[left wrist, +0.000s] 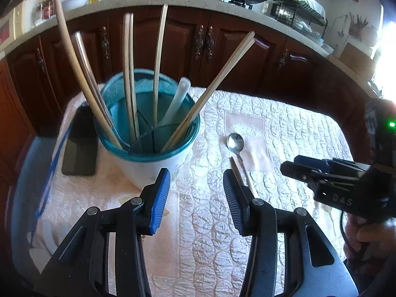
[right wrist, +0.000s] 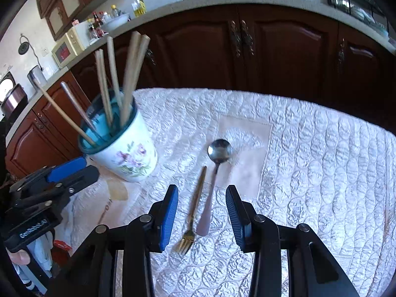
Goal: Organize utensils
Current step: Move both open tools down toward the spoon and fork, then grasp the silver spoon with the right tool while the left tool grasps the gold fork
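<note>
Most of the sorting looks done. The holder (left wrist: 148,128), a white cup with a teal rim and painted flowers, stands left of centre in the left wrist view and already carries several chopsticks (left wrist: 130,74), a metal handle (left wrist: 91,79) and a white plastic piece (left wrist: 177,101), spread over its inner sections.

Two pieces are still out. A spoon (right wrist: 215,173) and a gold fork (right wrist: 191,212) lie side by side on the quilted cloth (right wrist: 321,173) that covers the bench, low in the middle of the right wrist view; the spoon's bowl points to the top of the frame, the fork's tines to the bottom. They lie very close, and whether they touch cannot be told. Both are well to the right of the holder.

The right tool (right wrist: 201,212) hangs over this pair with its blue pads either side of the two handles, spread and pressing on nothing. The left tool (left wrist: 196,198) sits at the bottom centre of its own view, just in front of the holder, jaws wide and with only cloth between them.

Judged from this, what is left is to lift the fork and the spoon and drop each into the holder. Because they lie so close, a single closing could catch both handles.
</note>
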The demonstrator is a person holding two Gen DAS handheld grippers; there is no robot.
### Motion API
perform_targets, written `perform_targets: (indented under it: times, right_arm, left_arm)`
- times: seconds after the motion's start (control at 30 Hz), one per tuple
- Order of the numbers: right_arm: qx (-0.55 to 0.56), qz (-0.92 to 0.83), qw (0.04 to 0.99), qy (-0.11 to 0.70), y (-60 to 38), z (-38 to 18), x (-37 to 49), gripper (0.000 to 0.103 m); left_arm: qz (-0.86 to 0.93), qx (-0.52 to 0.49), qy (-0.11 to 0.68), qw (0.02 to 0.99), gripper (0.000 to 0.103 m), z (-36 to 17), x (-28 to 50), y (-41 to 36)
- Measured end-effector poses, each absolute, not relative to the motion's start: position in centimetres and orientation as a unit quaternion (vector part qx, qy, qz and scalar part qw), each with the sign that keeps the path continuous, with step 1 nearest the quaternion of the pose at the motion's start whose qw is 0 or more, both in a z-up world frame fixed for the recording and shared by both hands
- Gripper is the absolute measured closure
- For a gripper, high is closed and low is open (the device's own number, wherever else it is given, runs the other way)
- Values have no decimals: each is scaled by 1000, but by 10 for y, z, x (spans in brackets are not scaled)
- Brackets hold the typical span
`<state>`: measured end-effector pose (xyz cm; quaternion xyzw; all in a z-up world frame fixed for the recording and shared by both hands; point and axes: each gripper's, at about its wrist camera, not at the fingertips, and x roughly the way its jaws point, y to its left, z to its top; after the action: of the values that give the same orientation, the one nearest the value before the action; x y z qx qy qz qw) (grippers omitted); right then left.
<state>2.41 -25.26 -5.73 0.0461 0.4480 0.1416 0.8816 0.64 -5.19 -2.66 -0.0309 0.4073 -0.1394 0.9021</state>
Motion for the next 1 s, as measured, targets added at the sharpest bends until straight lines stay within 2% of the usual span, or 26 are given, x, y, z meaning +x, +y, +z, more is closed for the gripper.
perform_targets:
  times: [0.2, 0.67, 0.7, 0.8, 0.83, 1.0]
  right_arm:
    - [57, 134, 867, 477, -258, -89, 60, 65]
    - [53, 164, 857, 485, -255, -136, 154, 65]
    - [53, 171, 858, 482, -255, -136, 157, 67]
    - [46, 191, 852, 486, -251, -138, 163, 88]
    - [46, 197, 851, 485, -251, -139, 164, 92]
    - [78, 210, 849, 479, -269, -130, 148, 101]
  left_arm:
    - [-147, -37, 436, 887, 59, -44, 15, -52]
    - [-175, -46, 480, 859, 59, -66, 24, -57]
    - [-176, -46, 482, 857, 59, -67, 26, -58]
    - [-178, -44, 491, 852, 59, -71, 32, -65]
    - [-179, -44, 493, 850, 59, -73, 34, -68]
    - [-192, -46, 498, 845, 59, -74, 39, -80]
